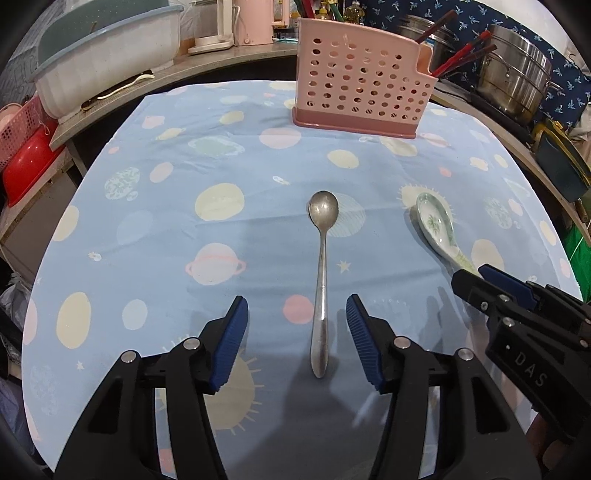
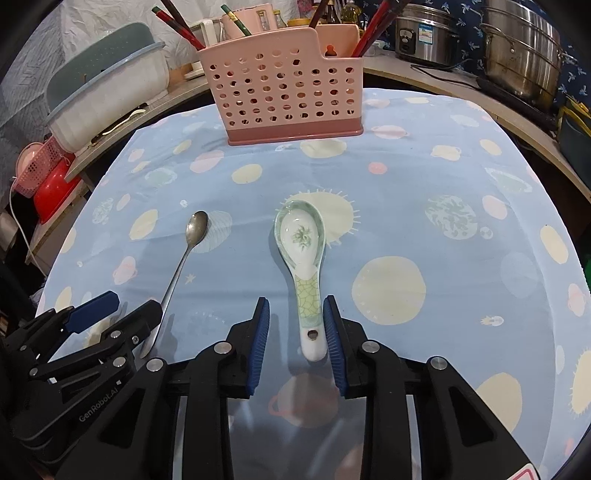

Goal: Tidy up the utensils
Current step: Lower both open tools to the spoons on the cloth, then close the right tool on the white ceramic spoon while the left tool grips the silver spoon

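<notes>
Left wrist view: my left claw (image 1: 295, 332) sits at the bottom centre of the frame, jaws apart and fairly wide, straddling the handle end of the metal spoon (image 1: 322, 273). Clear gaps both sides, pads not touching it, so nothing held. The spoon lies flat on the desk (image 1: 155, 221), which has a blue planet cloth on it, bowl pointing up-frame toward the pink holder (image 1: 360, 85) at the top centre. I line up with the handle because it is the narrow part and easy to pinch. The ceramic spoon (image 1: 437, 221) lies at middle right, with my right claw (image 1: 469, 275) coming in from the lower right at its handle end.

Right wrist view: right claw at the bottom centre, jaws narrow, one each side of the ceramic spoon's (image 2: 304, 258) white handle end. The right pad looks just about touching, the left has a small gap, so I judge it not clamped yet. Bowl faces up-frame, toward the pink holder (image 2: 284, 92) at the top centre, which already has chopsticks (image 2: 181, 24) standing in it. The metal spoon (image 2: 181, 266) is at middle left, and the left claw (image 2: 122, 310) at lower left covers its handle end.

Both spoons are on the cloth, well apart from the holder. My guess: pinch both handles, then lift them and drop them into the holder. Thin metal handle flat on cloth could slip out.
</notes>
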Demonstrator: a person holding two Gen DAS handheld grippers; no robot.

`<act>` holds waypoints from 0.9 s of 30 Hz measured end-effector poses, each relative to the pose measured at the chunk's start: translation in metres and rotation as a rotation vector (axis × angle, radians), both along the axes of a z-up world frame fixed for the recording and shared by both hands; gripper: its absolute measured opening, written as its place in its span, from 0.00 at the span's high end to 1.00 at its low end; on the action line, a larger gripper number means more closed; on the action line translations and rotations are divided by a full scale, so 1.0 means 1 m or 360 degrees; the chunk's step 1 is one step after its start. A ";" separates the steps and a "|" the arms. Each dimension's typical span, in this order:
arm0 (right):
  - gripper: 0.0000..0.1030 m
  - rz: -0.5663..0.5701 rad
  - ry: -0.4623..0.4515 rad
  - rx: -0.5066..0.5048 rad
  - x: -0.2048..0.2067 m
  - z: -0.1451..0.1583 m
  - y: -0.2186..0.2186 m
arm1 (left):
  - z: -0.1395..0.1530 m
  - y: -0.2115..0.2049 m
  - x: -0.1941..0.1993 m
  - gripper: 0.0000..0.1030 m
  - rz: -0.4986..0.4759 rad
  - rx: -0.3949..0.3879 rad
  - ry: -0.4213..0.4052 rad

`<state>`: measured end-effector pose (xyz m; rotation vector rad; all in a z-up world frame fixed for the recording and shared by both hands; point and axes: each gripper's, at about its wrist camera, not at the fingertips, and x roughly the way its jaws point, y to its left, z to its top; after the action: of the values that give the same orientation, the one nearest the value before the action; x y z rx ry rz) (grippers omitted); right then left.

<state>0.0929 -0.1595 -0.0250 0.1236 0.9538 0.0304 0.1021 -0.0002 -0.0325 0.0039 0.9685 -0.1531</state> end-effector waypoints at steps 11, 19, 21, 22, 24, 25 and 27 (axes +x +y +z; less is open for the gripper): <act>0.88 -0.0015 0.0019 0.0023 0.002 -0.006 -0.005 | -0.011 0.001 0.002 0.73 -0.0027 -0.0052 0.0039; 0.88 -0.0018 0.0001 0.0049 -0.003 -0.001 -0.007 | -0.009 0.000 0.000 0.84 -0.0074 -0.0145 0.0076; 0.88 -0.0023 0.0000 0.0055 -0.005 0.000 -0.009 | -0.010 -0.001 0.001 0.84 -0.0072 -0.0149 0.0078; 0.88 -0.0024 -0.0001 0.0058 -0.005 0.001 -0.009 | -0.010 -0.002 0.000 0.84 -0.0074 -0.0141 0.0067; 0.88 -0.0026 -0.0002 0.0059 -0.006 0.001 -0.009 | -0.012 -0.005 -0.001 0.84 -0.0081 -0.0109 0.0046; 0.88 -0.0025 -0.0001 0.0061 -0.006 0.001 -0.009 | -0.012 -0.007 -0.002 0.84 -0.0085 -0.0092 0.0033; 0.88 -0.0024 -0.0002 0.0062 -0.007 0.001 -0.009 | -0.012 -0.009 -0.003 0.85 -0.0101 -0.0064 0.0016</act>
<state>0.0862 -0.1687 -0.0238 0.1667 0.9513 0.0349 0.0988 -0.0090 -0.0448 -0.0029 0.9754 -0.2315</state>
